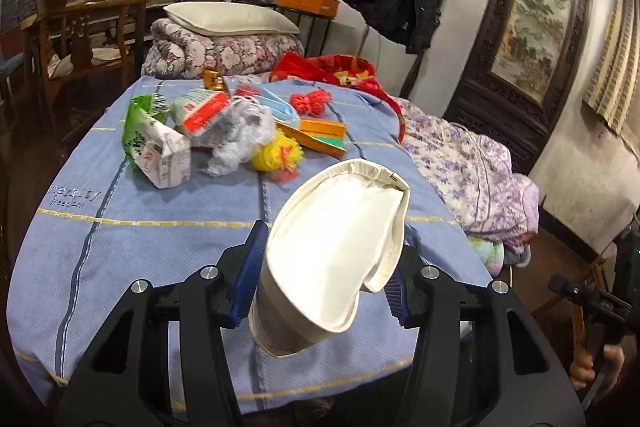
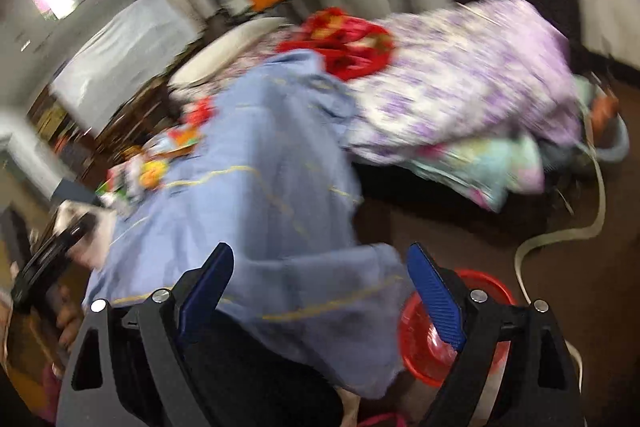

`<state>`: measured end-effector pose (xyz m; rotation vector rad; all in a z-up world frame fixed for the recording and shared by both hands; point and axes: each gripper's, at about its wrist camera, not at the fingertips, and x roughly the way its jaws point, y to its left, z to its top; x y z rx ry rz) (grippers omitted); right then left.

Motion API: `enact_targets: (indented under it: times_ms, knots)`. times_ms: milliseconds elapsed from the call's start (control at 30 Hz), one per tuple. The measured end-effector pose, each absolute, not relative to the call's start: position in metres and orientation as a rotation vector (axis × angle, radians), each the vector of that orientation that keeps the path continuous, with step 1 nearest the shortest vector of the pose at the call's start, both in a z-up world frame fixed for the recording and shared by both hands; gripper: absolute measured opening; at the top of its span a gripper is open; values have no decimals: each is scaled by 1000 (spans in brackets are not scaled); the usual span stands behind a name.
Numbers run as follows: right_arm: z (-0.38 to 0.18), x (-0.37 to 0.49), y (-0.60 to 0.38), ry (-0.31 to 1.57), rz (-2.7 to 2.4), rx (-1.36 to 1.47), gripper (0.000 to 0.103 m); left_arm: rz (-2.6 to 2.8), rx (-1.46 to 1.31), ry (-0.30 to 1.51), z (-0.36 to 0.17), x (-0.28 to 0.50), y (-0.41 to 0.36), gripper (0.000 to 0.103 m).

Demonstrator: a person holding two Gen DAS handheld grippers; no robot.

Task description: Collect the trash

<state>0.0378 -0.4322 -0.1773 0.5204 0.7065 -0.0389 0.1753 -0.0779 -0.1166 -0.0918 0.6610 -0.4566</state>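
The left gripper (image 1: 320, 291) clamped a squashed paper cup (image 1: 332, 251); the right gripper (image 2: 320, 291) gaped empty. The blue sheet (image 1: 160, 239), lower left, read "freedom".

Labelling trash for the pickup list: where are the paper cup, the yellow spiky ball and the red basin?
paper cup (image 1: 336, 247): left wrist view, inner wall.
yellow spiky ball (image 1: 276, 153): left wrist view, middle.
red basin (image 2: 420, 347): right wrist view, inside.

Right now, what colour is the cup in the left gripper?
White: the squashed paper cup in the left gripper shows best in the left wrist view.
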Motion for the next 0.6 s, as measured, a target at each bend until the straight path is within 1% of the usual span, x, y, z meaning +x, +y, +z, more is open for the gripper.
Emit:
enact_targets:
  times_ms: [67,100,133,167,233,267,300,333,500,600]
  knots:
    - [-162,56,-409,680,31,482,87,-434,-102,657,-119,178,-66,53]
    - [-155,69,-397,670,74,470,85,-418,-104,654,-119,179,-59,53]
    - [-150,81,-385,670,110,464,79,-392,-103,648,-121,180,-47,53]
    - [-146,103,-366,685,177,464,76,-373,-102,643,-122,180,-40,53]
    - [-142,131,-343,706,257,474,62,-322,-99,630,-126,180,-20,53]
    - [-140,148,-328,719,298,472,59,-307,-102,629,-128,180,-12,53]
    - [-137,165,-311,728,324,457,53,-293,-110,631,-131,180,-3,53]
    - [-134,178,-298,733,337,442,50,-279,-121,637,-134,181,6,53]
    - [-112,238,-229,733,419,384,51,-255,-144,660,-145,186,31,53]
    - [-101,270,-192,734,454,362,57,-295,-176,670,-146,189,35,53]
